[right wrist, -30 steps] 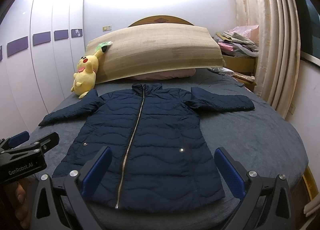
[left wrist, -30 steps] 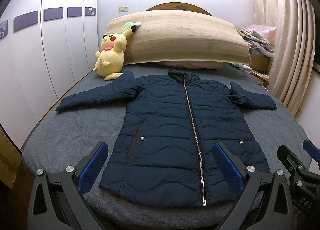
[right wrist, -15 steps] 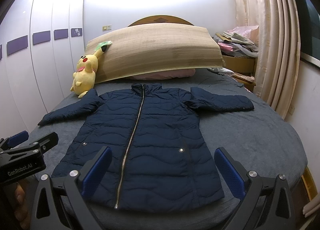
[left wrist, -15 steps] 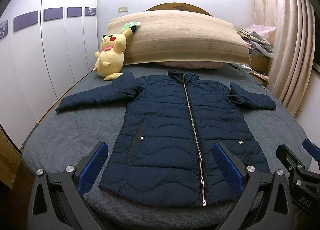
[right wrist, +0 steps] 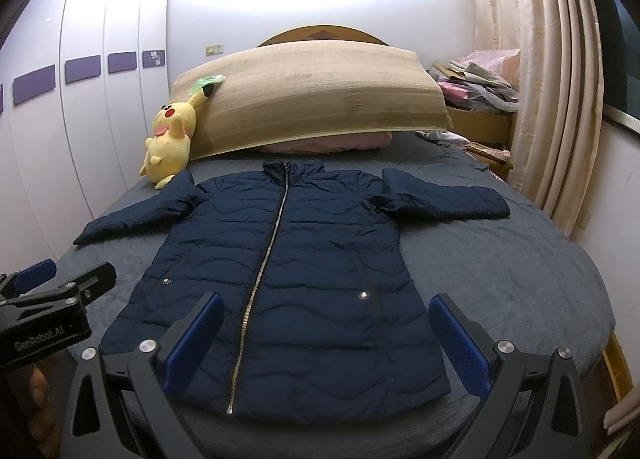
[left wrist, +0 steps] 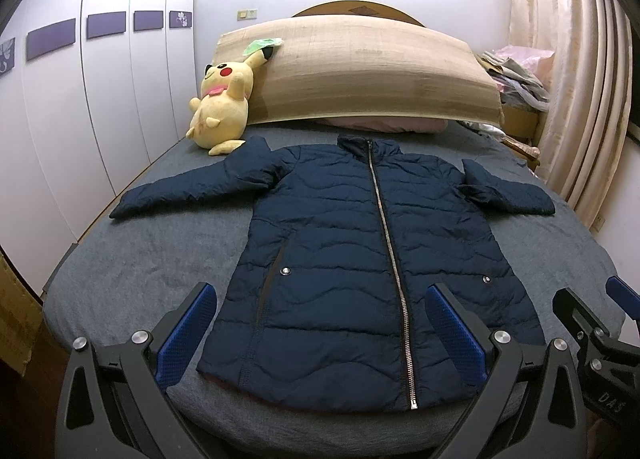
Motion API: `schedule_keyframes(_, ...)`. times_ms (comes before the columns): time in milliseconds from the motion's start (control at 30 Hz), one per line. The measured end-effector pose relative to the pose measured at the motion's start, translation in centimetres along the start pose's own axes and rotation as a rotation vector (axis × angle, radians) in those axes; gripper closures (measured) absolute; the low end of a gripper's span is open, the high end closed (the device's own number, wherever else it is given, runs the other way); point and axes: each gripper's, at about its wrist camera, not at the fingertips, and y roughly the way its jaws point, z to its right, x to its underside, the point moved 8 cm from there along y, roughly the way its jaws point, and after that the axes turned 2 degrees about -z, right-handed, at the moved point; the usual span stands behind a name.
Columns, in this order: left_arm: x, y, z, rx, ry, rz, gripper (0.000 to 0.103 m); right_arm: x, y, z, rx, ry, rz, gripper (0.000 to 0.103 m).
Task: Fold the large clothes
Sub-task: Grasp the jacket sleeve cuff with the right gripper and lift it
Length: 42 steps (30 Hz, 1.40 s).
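Navy quilted jacket point(left wrist: 372, 259) lies flat and zipped on the grey bed point(left wrist: 132, 259), sleeves spread toward nine and three o'clock. My left gripper point(left wrist: 320, 333) and right gripper point(right wrist: 326, 339) hover wide apart, empty, at its hem. Folding seems unstarted; next, I judge, grasp a sleeve.

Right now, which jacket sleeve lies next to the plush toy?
The sleeve on the wardrobe side: its shoulder end lies right beside the yellow plush toy. The other sleeve points toward the curtain, far from the toy.
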Motion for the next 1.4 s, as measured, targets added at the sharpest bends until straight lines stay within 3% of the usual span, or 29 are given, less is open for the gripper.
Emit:
schedule_keyframes(500, 0.4, 0.5, 0.1, 0.0, 0.008, -0.005, 0.0, 0.1, 0.8, -0.1, 0.001, -0.008, -0.016, 0.0)
schedule_keyframes(800, 1.4, 4.1, 0.0, 0.019, 0.003, -0.067, 0.0, 1.0, 4.3, 0.8, -0.036, 0.011, -0.089, 0.0)
schedule_keyframes(967, 2.4, 9.0, -1.0, 0.08, -0.061, -0.2, 0.0, 0.4, 8.0, 5.9, -0.109, 0.191, -0.159, 0.0)
schedule_keyframes(1267, 3.4, 15.2, -2.6, -0.029, -0.027, -0.322, 0.0, -0.6, 14.9, 18.2, -0.173, 0.555, -0.215, 0.0)
schedule_keyframes(1400, 4.1, 17.8, -3.0, -0.045, -0.009, -0.377, 0.0, -1.9, 18.6, 23.8, -0.205, 0.713, -0.217, 0.0)
